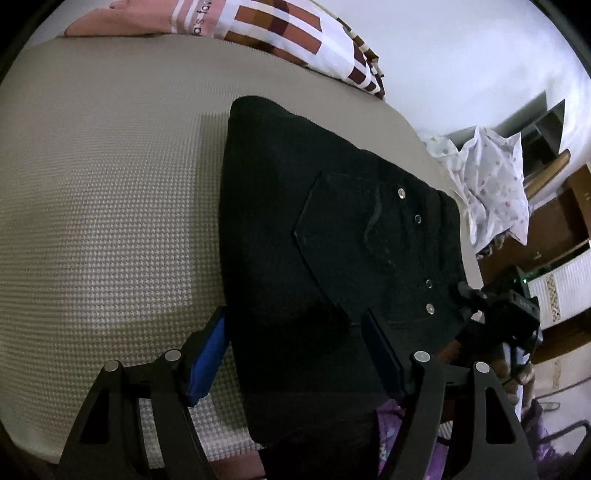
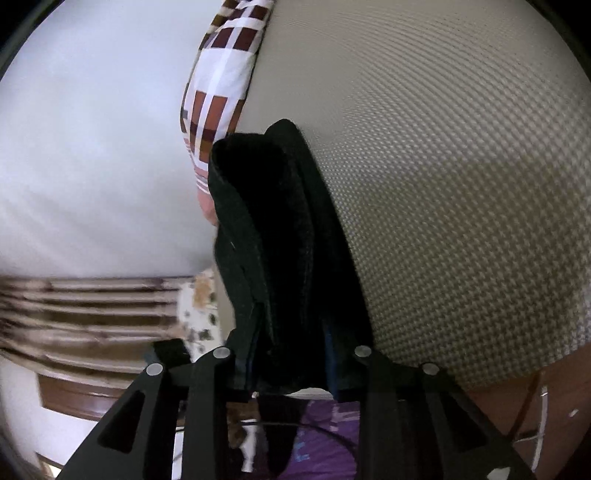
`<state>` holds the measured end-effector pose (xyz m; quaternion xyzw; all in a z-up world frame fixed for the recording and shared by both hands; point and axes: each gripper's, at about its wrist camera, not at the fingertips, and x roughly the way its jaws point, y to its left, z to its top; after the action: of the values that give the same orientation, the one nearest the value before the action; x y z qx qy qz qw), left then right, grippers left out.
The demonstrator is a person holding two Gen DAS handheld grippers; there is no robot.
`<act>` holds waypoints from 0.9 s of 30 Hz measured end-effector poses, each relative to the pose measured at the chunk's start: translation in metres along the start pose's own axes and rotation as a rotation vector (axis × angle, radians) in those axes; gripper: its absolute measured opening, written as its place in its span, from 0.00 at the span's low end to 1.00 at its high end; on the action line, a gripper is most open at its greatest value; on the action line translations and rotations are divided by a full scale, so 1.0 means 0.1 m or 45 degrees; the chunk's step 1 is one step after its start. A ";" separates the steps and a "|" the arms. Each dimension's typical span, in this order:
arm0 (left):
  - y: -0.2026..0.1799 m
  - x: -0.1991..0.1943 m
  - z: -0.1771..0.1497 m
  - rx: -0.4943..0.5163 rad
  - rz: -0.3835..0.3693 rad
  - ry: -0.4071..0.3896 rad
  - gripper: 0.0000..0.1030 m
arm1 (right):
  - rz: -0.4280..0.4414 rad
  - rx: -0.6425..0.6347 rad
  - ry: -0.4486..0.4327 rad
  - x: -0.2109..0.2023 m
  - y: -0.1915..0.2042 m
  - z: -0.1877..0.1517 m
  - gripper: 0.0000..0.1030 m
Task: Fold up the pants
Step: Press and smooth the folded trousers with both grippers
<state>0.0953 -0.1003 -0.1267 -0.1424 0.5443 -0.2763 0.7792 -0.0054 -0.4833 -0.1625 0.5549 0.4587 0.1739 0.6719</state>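
Observation:
Black pants (image 1: 332,240) lie folded on the beige waffle-textured bed (image 1: 92,184), back pocket and metal rivets facing up. My left gripper (image 1: 295,360) stands open over their near end. Its left blue pad (image 1: 207,362) sits just off the pants' left edge and the other finger rests above the cloth. In the right wrist view, the right gripper (image 2: 291,350) is shut on a thick fold of the pants (image 2: 273,240) that rises between its fingers. In the left wrist view that right gripper (image 1: 469,295) sits at the pants' right edge, held by a hand.
A checked brown-and-white pillow (image 1: 280,33) lies at the bed's far end, beside a white wall. A white flowered cloth (image 1: 491,184) hangs off the bed's right side by wooden furniture (image 1: 561,221). Purple clothing of the person (image 2: 325,435) shows below the grippers.

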 end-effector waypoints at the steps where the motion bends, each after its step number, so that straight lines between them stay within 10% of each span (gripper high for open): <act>1: 0.01 -0.01 0.00 -0.011 -0.008 -0.001 0.70 | -0.015 -0.018 -0.010 -0.02 0.04 0.00 0.29; 8: 0.07 -0.14 0.01 -0.040 -0.046 -0.062 0.70 | -0.138 -0.322 -0.231 -0.36 0.67 -0.04 0.32; 13: 0.05 -0.14 -0.01 -0.003 0.007 -0.082 0.70 | -0.357 -0.639 -0.139 0.01 1.06 -0.25 0.30; 16: 0.05 -0.15 -0.02 0.018 0.044 -0.104 0.70 | -0.609 -0.761 -0.101 0.24 0.99 -0.36 0.20; 21: 0.02 -0.16 -0.06 0.084 0.126 -0.138 0.70 | -0.726 -0.809 -0.112 0.29 0.90 -0.37 0.01; 27: 0.04 -0.25 0.00 0.097 0.121 -0.165 0.70 | -0.608 -0.824 -0.219 0.08 1.11 -0.41 0.25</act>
<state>0.0902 -0.0824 -0.1100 -0.1043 0.4878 -0.2498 0.8300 -0.0042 -0.4176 -0.0635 0.2053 0.4382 0.1015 0.8692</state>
